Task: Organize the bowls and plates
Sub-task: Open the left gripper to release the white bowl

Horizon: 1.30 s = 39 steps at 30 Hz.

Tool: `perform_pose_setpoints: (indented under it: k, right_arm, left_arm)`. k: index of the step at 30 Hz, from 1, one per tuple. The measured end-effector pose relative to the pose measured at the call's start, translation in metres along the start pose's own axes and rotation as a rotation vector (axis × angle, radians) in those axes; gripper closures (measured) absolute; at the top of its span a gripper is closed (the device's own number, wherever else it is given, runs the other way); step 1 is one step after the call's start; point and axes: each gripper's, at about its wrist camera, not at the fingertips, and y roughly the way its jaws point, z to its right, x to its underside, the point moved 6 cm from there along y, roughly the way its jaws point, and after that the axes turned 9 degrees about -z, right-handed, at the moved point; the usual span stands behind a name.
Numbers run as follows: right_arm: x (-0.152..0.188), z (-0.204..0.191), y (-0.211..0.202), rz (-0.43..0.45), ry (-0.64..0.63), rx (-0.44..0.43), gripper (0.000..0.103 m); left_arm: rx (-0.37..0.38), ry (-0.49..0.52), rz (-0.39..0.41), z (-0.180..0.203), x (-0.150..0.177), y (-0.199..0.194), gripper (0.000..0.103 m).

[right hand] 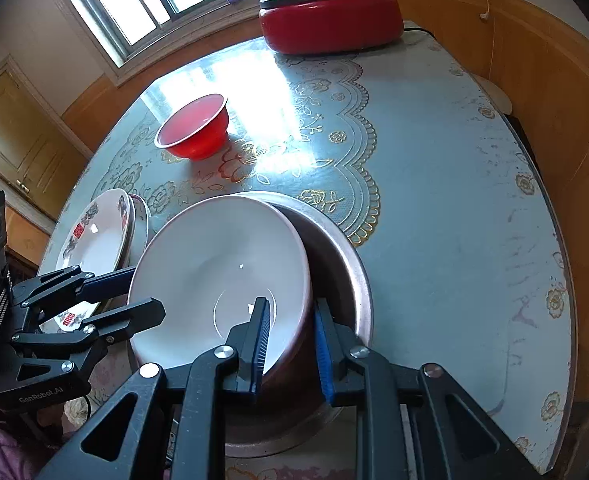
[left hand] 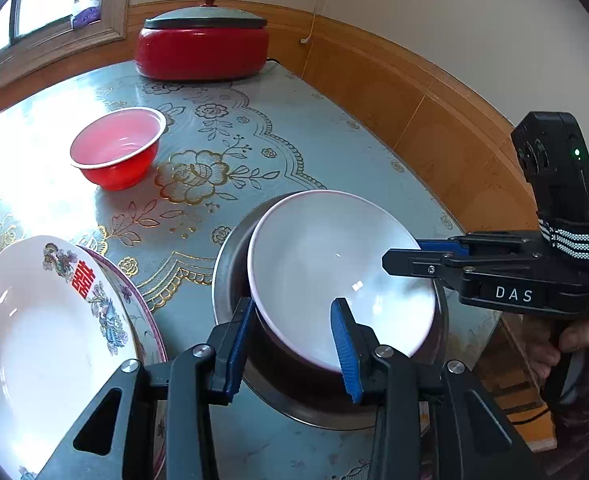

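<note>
White and glossy inside with a dusky pink outer wall, the large bowl [left hand: 334, 272] sits tilted inside the steel basin [left hand: 230, 256], which stands on the table [left hand: 334, 128] near its front edge. In my right wrist view the same bowl [right hand: 214, 264] leans toward the basin's left side, leaving the basin's bare metal wall [right hand: 334, 248] showing on the right.

My right gripper [right hand: 292, 350] straddles the bowl's near rim: one blue pad [right hand: 261, 344] lies against the white inside, the other [right hand: 323, 356] against the pink outside. The jaws look closed onto the rim, pinching it. From my left wrist view that gripper [left hand: 404, 254] reaches in from the right of the basin, its tip over the bowl's rim.

My left gripper [left hand: 292, 350] is spread wide, with one pad [left hand: 241, 344] outside the bowl's near edge and the other [left hand: 344, 348] over the white interior; I cannot tell whether either touches. In the right wrist view it [right hand: 142, 292] comes in from the basin's left, fingers parted at the bowl's rim.

Just left of the basin lie stacked decorated plates [left hand: 34, 320], the top one white with red characters and floral prints. Beyond the basin, well apart, a red bowl [left hand: 116, 148] stands upright. At the table's far edge, farthest from the basin, sits a red electric pot [left hand: 202, 52] under a grey lid with a red knob.
</note>
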Motion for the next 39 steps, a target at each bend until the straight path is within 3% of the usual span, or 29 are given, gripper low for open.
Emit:
perform_pose_setpoints:
  k: [10, 15, 23, 33, 39]
  right_arm:
    - [0.006, -0.002, 0.001, -0.021, -0.012, -0.005, 0.081]
    - [0.006, 0.0, -0.004, 0.004, 0.005, -0.012, 0.079]
    - [0.004, 0.003, -0.012, 0.041, 0.024, -0.02, 0.075]
    - [-0.014, 0.001, -0.029, 0.103, 0.029, -0.031, 0.074]
    - [-0.033, -0.013, -0.031, 0.116, 0.026, -0.091, 0.07]
  left_arm:
    - [0.03, -0.013, -0.004, 0.0, 0.003, 0.0, 0.061]
    - [0.025, -0.025, 0.014, -0.002, 0.003, -0.002, 0.055]
    - [0.006, -0.056, 0.031, -0.009, 0.001, -0.004, 0.055]
    - [-0.005, -0.106, 0.04, -0.024, 0.0, -0.008, 0.055]
    - [-0.018, -0.149, 0.031, -0.035, 0.0, -0.006, 0.055]
